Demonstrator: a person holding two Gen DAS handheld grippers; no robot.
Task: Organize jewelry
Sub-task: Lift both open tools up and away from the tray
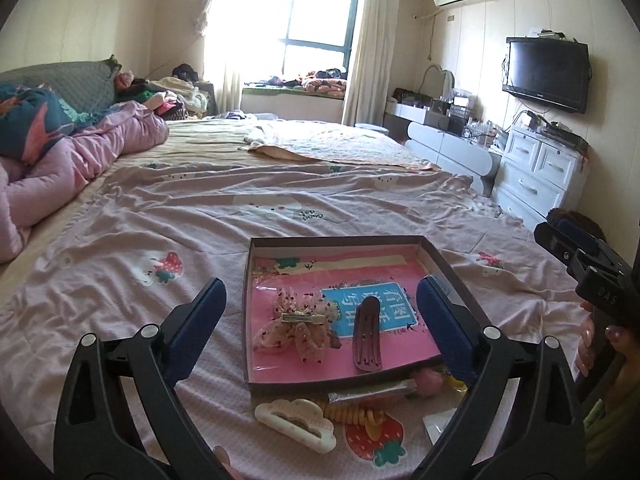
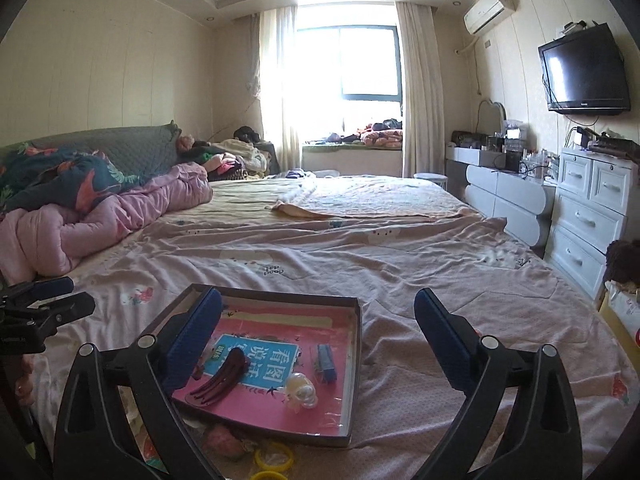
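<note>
Jewelry tray (image 1: 452,268), a shallow dark-walled box lined with a pink printed sheet, lies on the bed (image 1: 200,208).

Left wrist view: I see my left gripper (image 1: 320,328) with its jaws spread wide and holding nothing; one blue pad hangs over the sheet left of the tray, the other over the tray's right wall. Inside the tray lie a sheer dotted bow clip (image 1: 296,326), turned metal-clasp up, and just right of it a dark red hair clip (image 1: 366,338), apart from the bow. On the bed in front of the tray's near wall lie a cream cloud-shaped claw clip (image 1: 296,424), a yellow coiled hair tie (image 1: 354,416) touching it, and a pink round ornament (image 1: 430,382) close against the tray wall. My right gripper (image 1: 588,264) enters at the right edge, held in a hand (image 1: 600,344); I cannot tell its jaw state from this side.

Right wrist view: I see the right gripper (image 2: 318,336) with its jaws wide apart and empty, the left pad over the tray (image 2: 356,344), the right pad over bare bedding. The dark red hair clip (image 2: 220,376) lies in the tray's near left part, a pearly translucent clip (image 2: 302,392) lies near the tray's front, and a blue clip (image 2: 326,362) lies just behind it. Yellow rings (image 2: 274,458) lie on the bed in front of the tray. The left gripper (image 2: 44,304) shows at the left edge.
</note>
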